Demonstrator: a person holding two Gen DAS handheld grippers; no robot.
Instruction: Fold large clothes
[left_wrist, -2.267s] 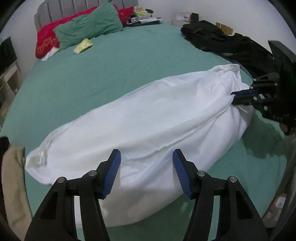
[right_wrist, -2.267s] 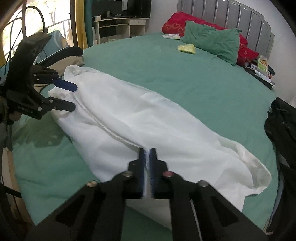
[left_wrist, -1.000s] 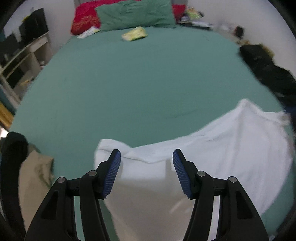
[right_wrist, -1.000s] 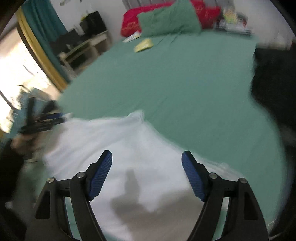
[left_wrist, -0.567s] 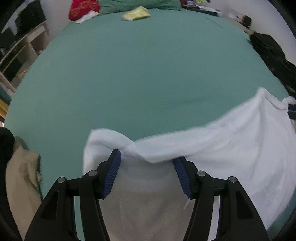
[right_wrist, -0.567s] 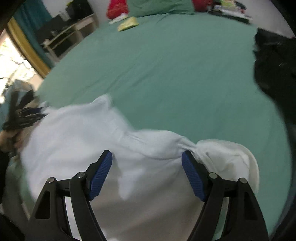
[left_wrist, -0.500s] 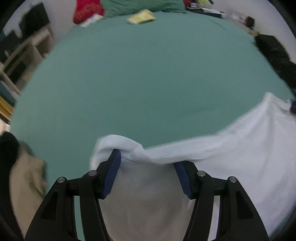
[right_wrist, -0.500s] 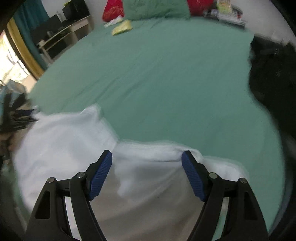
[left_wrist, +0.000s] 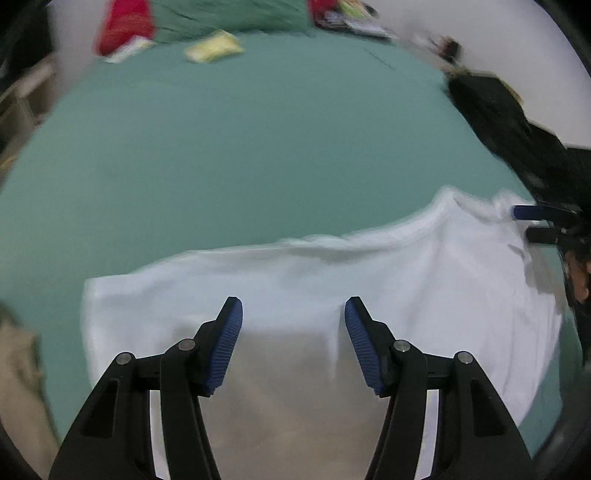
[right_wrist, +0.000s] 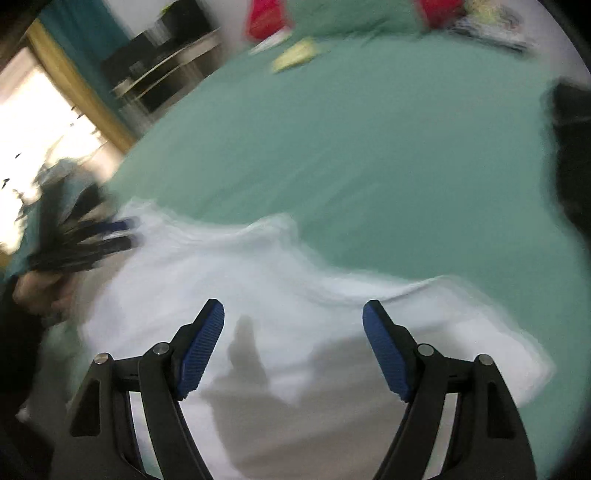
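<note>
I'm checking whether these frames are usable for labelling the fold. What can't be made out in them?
- White garment: its near edge is cut off by the frame bottom and hidden behind the open left gripper.
- Right wrist view: motion blur smears the garment's edges under the open right gripper.
- Dark clothes: blurred and cut by the fisheye rim.
- Pillow-end items: too blurred to identify.

I can read no text, label, brand, number or sign in either of my wrist views. Both are smeared with motion blur, and the small things by the pillows at the far edge of the bed (left_wrist: 258, 147) are too blurred to make out any print.
</note>
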